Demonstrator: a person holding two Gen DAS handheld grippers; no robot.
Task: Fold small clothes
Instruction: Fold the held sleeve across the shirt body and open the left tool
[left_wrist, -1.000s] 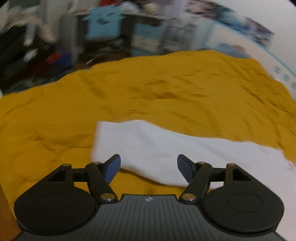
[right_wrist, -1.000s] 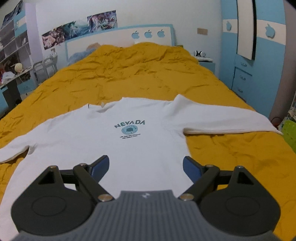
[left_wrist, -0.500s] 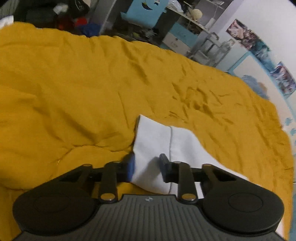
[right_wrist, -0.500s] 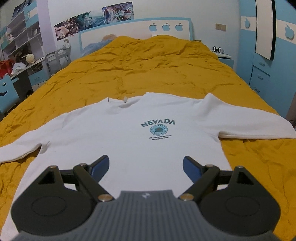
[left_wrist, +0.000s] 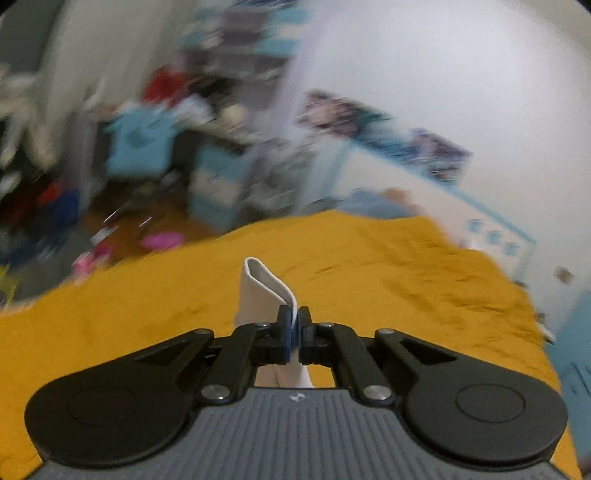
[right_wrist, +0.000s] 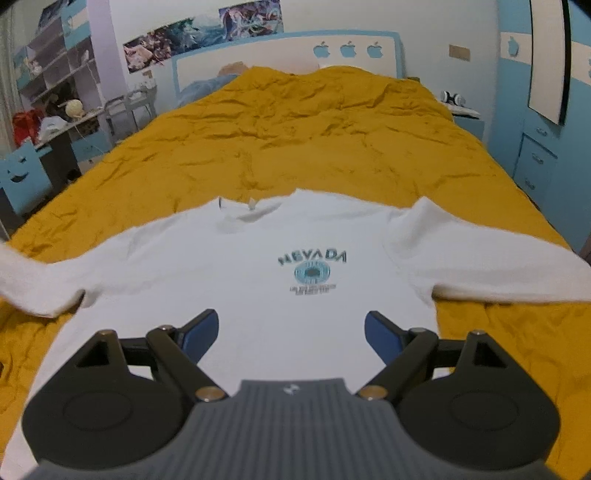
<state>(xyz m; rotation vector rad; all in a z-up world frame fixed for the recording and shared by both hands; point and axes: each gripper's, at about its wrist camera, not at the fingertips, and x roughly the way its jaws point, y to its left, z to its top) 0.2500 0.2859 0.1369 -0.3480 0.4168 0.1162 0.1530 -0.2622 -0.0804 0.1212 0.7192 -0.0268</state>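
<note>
A white long-sleeved sweatshirt (right_wrist: 258, 295) with a teal NEVADA print lies face up on the yellow bedspread (right_wrist: 314, 129), sleeves spread to both sides. My left gripper (left_wrist: 294, 328) is shut on the cuff of its left sleeve (left_wrist: 262, 291) and holds it raised above the bed; the cuff stands up between the pads. That sleeve (right_wrist: 22, 273) lifts off at the left edge of the right wrist view. My right gripper (right_wrist: 291, 332) is open and empty, hovering over the lower body of the sweatshirt.
A white and blue headboard (right_wrist: 288, 51) closes the far end of the bed. Blue drawers (right_wrist: 535, 162) stand to the right, a cluttered desk and shelves (right_wrist: 55, 110) to the left. The floor beside the bed (left_wrist: 110, 236) holds scattered items.
My left gripper has closed on the sleeve cuff and lifted it off the bed, swinging upward. My right gripper has drifted slightly forward over the shirt and stays open.
</note>
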